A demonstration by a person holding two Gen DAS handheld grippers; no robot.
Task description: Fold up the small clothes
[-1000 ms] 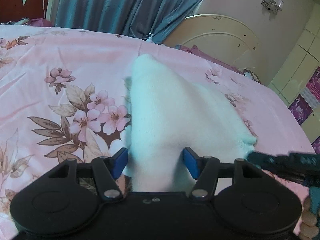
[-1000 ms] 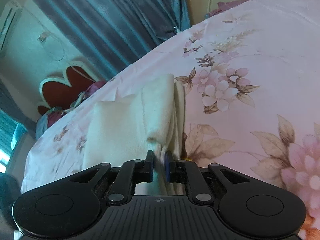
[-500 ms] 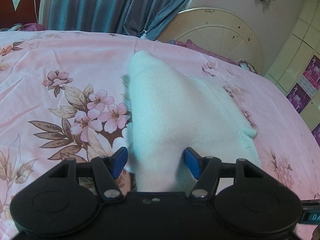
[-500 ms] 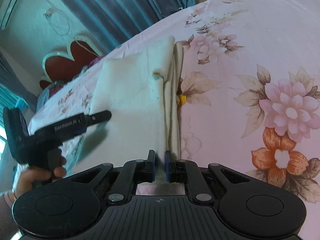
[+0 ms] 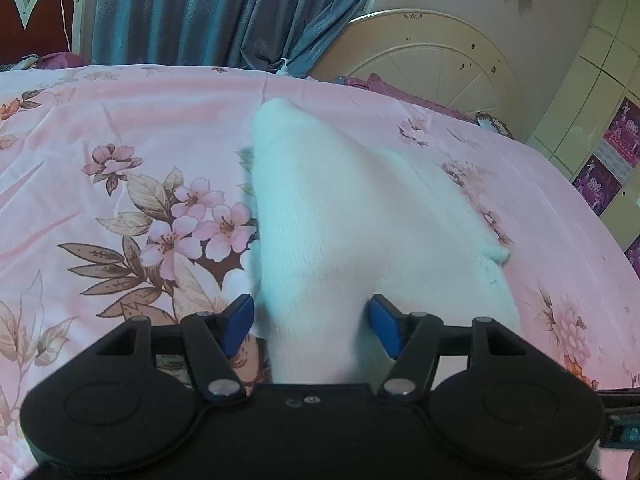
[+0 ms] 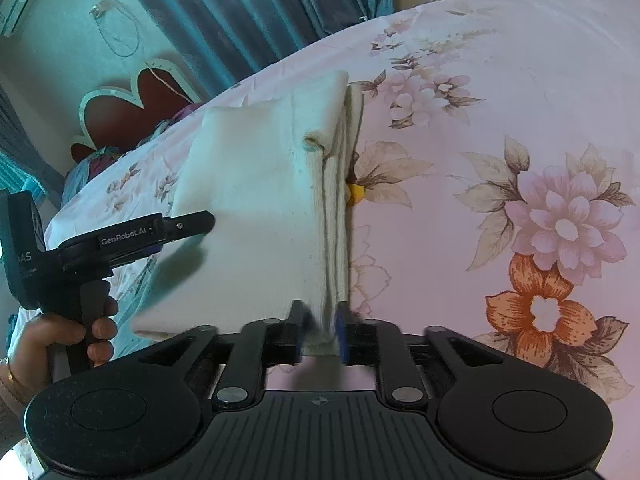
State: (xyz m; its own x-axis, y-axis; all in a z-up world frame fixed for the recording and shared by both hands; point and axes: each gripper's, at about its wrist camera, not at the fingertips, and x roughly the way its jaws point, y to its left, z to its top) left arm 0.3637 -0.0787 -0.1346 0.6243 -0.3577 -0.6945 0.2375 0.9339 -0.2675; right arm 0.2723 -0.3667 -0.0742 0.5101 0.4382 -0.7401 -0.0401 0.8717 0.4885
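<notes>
- Garment under inspection: a small cream-white knitted piece of clothing (image 6: 256, 208), folded, lying flat on a pink bedsheet printed with flowers and brown leaves (image 6: 500, 128).
- Right gripper (image 6: 320, 330): black body, blue-padded fingers (image 6: 342, 334). Jaws are opening; the near folded edge of the knitted piece sits between them, and the pads show a slight gap to the cloth, though motion blur there limits certainty.
- Beyond the right jaws the stacked fold edges run straight away from the camera; a small yellow-orange scrap (image 6: 354, 194) shows just beside that edge, on the sheet.
- Left gripper (image 5: 312, 322): jaws stand well apart, straddling a raised ridge of the white garment (image 5: 340, 216) that extends forward from between them. The blue pads (image 5: 384, 326) lie close to the cloth; contact cannot be confirmed.
- Right-wrist view shows the left gripper (image 6: 200, 222) from the side, its tip over the near left part of the garment, with a hand (image 6: 60, 336) around its black handle.
- Background beyond the jaws: blue-grey curtain (image 5: 208, 12) and a cream rounded headboard (image 5: 432, 60).
</notes>
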